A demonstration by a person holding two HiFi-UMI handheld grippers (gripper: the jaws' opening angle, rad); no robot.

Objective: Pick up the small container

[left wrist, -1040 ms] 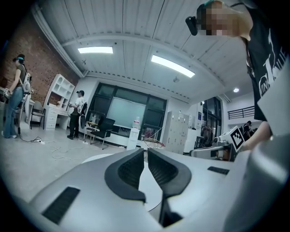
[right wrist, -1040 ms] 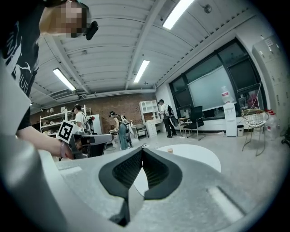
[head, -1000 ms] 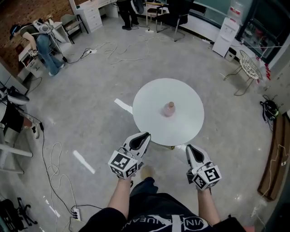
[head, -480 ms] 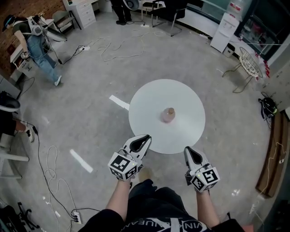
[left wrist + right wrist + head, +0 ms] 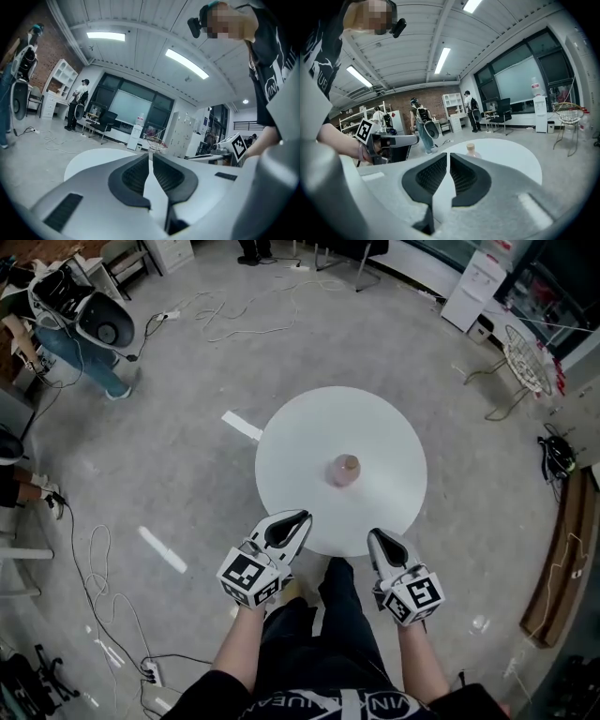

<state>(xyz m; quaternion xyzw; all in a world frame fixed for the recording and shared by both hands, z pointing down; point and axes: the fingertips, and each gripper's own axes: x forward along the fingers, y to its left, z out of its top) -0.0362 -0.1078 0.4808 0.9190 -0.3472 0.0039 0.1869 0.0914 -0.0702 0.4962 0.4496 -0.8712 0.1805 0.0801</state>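
While both tools hang at the near edge of the round white table (image 5: pixel 300 432), the reach is still ahead of you. The small container (image 5: pixel 346 469), a pinkish bottle with a pale cap, stands upright near the table's middle, well apart from either tool.

Your right gripper (image 5: pixel 377 536) has its jaws drawn together with only a sliver between them and nothing held. The left gripper (image 5: pixel 302 517) is closed and empty as well.

In the right gripper view the bottle sits just above the jaw line, so that side looks better placed. The bottle is small there, so its exact offset is hard to judge.

Spread the jaws wide before you arrive and come in low and level. Straddle the body below the cap and centre it, so that both pads meet it together. One pad touching first could tip it.
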